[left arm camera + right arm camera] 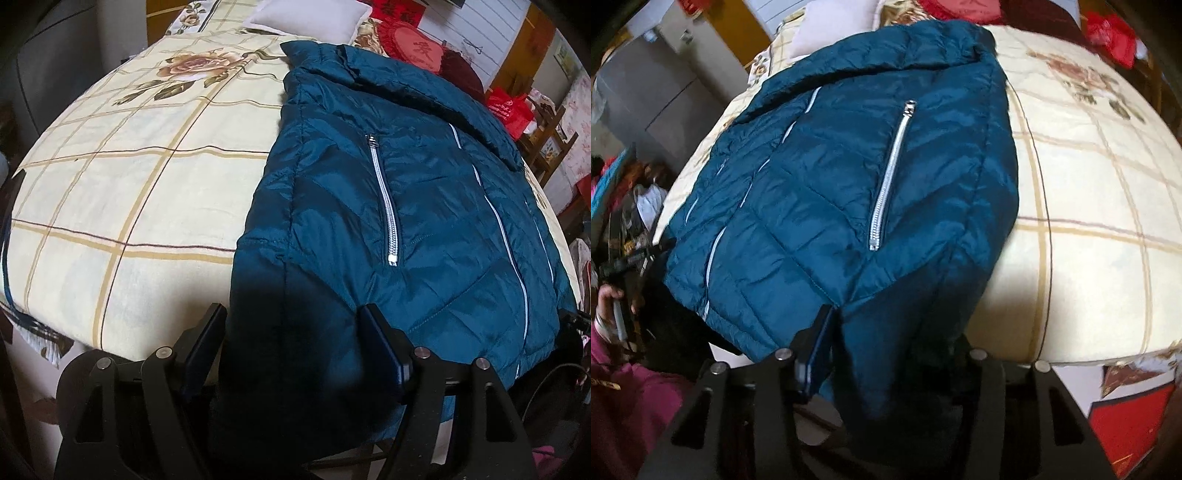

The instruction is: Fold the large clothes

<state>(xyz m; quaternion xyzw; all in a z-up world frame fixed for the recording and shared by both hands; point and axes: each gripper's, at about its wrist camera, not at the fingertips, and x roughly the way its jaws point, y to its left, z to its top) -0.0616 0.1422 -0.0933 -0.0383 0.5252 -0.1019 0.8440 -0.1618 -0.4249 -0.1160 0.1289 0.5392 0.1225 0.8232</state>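
We see the jacket (406, 206) stretching lengthwise straight ahead of both claws on the bed (110, 184), its near hem between the spread fingers of the left claw (291, 332) and of the right claw (890, 332), whose grip we cannot tell.

The teal jacket (424, 206) is that slick quilted puffer cloth, shiny, with stitched seams and a silvery metal-looking pocket zipper (384, 199) on its front. Under it the bed sheet (129, 192) is matt woven cloth, cream with tan checks and printed roses, kinda soft-looking. Past the jacket's collar, a pale cushion (310, 16) in plain matt fabric. The left tongs (291, 332) and right tongs (886, 332) look like matt black plastic with small shiny metal pins.
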